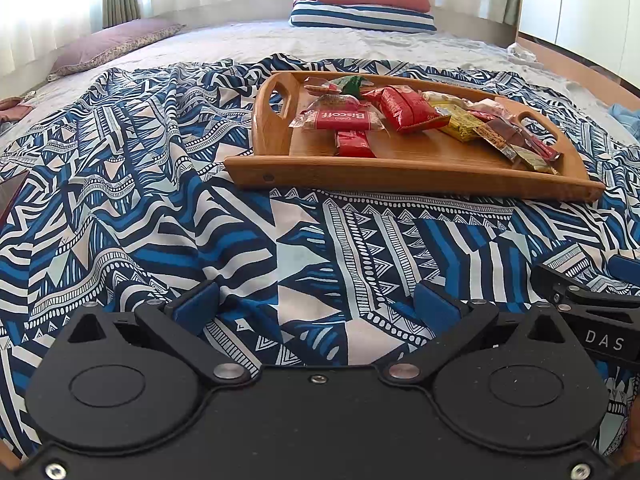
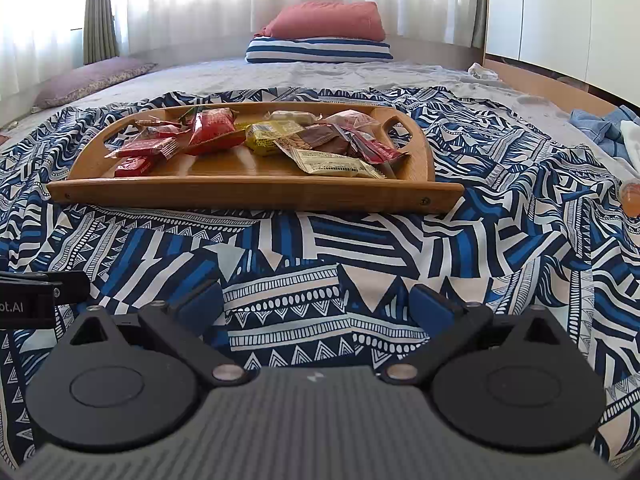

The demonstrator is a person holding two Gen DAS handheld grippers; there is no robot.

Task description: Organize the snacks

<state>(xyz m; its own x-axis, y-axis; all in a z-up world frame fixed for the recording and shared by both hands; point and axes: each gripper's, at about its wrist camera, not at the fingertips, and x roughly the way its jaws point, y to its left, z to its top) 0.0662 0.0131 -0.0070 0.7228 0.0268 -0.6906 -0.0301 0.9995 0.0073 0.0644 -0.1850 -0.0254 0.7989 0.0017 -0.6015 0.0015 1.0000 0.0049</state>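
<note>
Nearest the lens, bottom of both frames: each tool's black body, with blue fingertips spread wide over the patterned blue-and-white cloth [image 2: 320, 248]. Left gripper [image 1: 316, 304]: released, nothing between the tips. Right gripper [image 2: 318, 306]: likewise released, empty. Both sit low over the cloth, well short of the tray. The right tool's side shows at the lower right edge of the left view; the left tool's at the lower left edge of the right view.

Task's things: the snacks [image 2: 256, 140] all lie in the wooden tray [image 2: 256, 196], centre of the right view, upper right of centre in the left view. Red packets to the left, among them a Biscoff pack [image 1: 340, 119] and a larger red bag [image 1: 408, 109]; yellow and brown wrappers [image 1: 480, 130] to the right, overlapping loosely. A green wrapper sits at the back.

Step in hand, judged: unsettled. Snacks gathered in the tray with both tools withdrawn fits either a loose pile awaiting sorting, or a collection already finished. I see no snack lying out on the cloth.

If more handling follows, wrappers are thin, crinkly and overlapping; a pinch would need one free edge, else two packets lift together.

Around: stacked pillows, red on striped [image 2: 320, 38], upper centre; a mauve pillow [image 2: 92, 78] upper left; an orange-tinted object [image 2: 630, 198] at the right edge, unidentified. The tray's front wall stands between the tools and the packets.
</note>
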